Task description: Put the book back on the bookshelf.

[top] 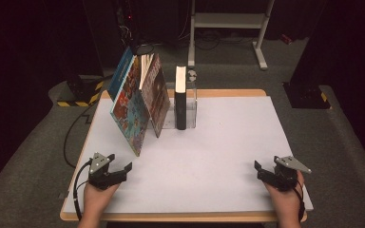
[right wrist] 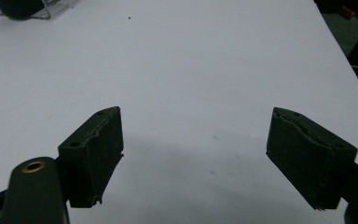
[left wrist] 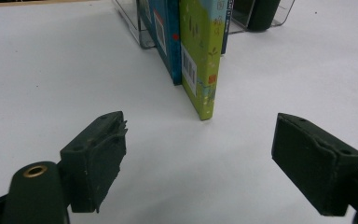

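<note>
The table (top: 228, 156) carries a white top with a light wooden edge. At its far side, left of centre, stands a clear book holder (top: 193, 107). A black book (top: 180, 97) stands upright in the holder, spine toward the near side. Left of the black book, a group of colourful books (top: 140, 97) leans to the left; their lower edges rest on the white surface and their upper edges tilt away from the holder. The book nearest the left gripper in that group has a blue and orange cover (top: 129, 116).

The left gripper (top: 123, 169) rests at the near left corner of the table, held in the person's left hand (top: 97, 194). Its jaws are spread wide, and nothing lies between them. In the left gripper view, the left gripper (left wrist: 198, 154) faces the lower edges of the leaning books: a green book (left wrist: 200, 60) with a barcode label stands closest, and a blue book (left wrist: 165, 37) stands just behind it. Both are well apart from the jaws.

The right gripper (top: 258, 169) rests at the near right corner, held in the person's right hand (top: 285, 199). Its jaws are also spread wide and hold nothing. In the right gripper view, the right gripper (right wrist: 193, 154) sits over bare white surface, with a corner of the clear holder (right wrist: 51, 10) at the far left.

A white frame stand (top: 228, 21) occupies the floor beyond the table.
</note>
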`<action>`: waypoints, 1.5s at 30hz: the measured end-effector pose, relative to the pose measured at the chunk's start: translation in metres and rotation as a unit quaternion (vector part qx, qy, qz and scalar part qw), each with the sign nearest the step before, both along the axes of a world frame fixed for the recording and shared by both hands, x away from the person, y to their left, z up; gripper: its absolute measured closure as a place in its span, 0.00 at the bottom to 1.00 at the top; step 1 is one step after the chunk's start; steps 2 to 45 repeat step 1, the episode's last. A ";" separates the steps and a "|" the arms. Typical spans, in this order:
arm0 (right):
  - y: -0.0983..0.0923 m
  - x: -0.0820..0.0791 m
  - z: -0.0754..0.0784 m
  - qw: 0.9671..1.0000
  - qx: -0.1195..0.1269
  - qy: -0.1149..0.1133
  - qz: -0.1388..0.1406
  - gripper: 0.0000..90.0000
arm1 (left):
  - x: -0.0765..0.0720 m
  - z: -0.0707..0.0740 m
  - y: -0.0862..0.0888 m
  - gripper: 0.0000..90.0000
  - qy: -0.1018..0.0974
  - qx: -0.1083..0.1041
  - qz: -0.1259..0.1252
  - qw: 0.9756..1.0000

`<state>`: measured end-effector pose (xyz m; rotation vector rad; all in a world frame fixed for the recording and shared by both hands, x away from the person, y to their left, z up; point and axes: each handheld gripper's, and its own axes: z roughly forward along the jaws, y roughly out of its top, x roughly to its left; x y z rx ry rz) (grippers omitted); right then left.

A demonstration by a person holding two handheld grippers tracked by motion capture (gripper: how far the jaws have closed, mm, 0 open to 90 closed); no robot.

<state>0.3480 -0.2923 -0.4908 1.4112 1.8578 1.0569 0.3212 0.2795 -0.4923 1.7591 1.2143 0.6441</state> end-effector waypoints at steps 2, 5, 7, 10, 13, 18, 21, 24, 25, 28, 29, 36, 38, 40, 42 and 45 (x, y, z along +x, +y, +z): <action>0.000 0.001 0.001 1.000 0.004 0.001 -0.004 0.20 | -0.001 0.000 0.001 0.19 0.000 -0.001 -0.001 1.000; 0.000 0.001 0.001 1.000 0.004 0.001 -0.004 0.20 | -0.001 0.000 0.001 0.19 0.000 -0.001 -0.001 1.000; 0.000 0.001 0.001 1.000 0.004 0.001 -0.004 0.20 | -0.001 0.000 0.001 0.19 0.000 -0.001 -0.001 1.000; 0.000 0.001 0.001 1.000 0.004 0.001 -0.004 0.20 | -0.001 0.000 0.001 0.19 0.000 -0.001 -0.001 1.000; 0.000 0.001 0.001 1.000 0.004 0.001 -0.004 0.20 | -0.001 0.000 0.001 0.19 0.000 -0.001 -0.001 1.000; 0.000 0.001 0.001 1.000 0.004 0.001 -0.004 0.20 | -0.001 0.000 0.001 0.19 0.000 -0.001 -0.001 1.000; 0.000 0.001 0.001 1.000 0.004 0.001 -0.004 0.20 | -0.001 0.000 0.001 0.19 0.000 -0.001 -0.001 1.000; 0.000 0.001 0.001 1.000 0.004 0.001 -0.004 0.20 | -0.001 0.000 0.001 0.19 0.000 -0.001 -0.001 1.000; 0.000 0.001 0.001 1.000 0.004 0.001 -0.004 0.20 | -0.001 0.000 0.001 0.19 0.000 -0.001 -0.001 1.000; 0.000 0.001 0.001 1.000 0.004 0.001 -0.004 0.20 | -0.001 0.000 0.001 0.19 0.000 -0.001 -0.001 1.000; 0.000 0.001 0.001 1.000 0.004 0.001 -0.004 0.20 | -0.001 0.000 0.001 0.19 0.000 -0.001 -0.001 1.000; 0.000 0.001 0.001 1.000 0.004 0.001 -0.004 0.20 | -0.001 0.000 0.001 0.19 0.000 -0.001 -0.001 1.000; 0.000 0.001 0.001 1.000 0.004 0.001 -0.004 0.20 | -0.001 0.000 0.001 0.19 0.000 -0.001 -0.001 1.000; 0.000 0.001 0.001 1.000 0.004 0.001 -0.004 0.20 | -0.001 0.000 0.001 0.19 0.000 -0.001 -0.001 1.000; 0.000 0.001 0.001 1.000 0.004 0.001 -0.004 0.20 | -0.001 0.000 0.001 0.19 0.000 -0.001 -0.001 1.000; 0.000 0.001 0.001 1.000 0.004 0.001 -0.004 0.20 | -0.001 0.000 0.001 0.19 0.000 -0.001 -0.001 1.000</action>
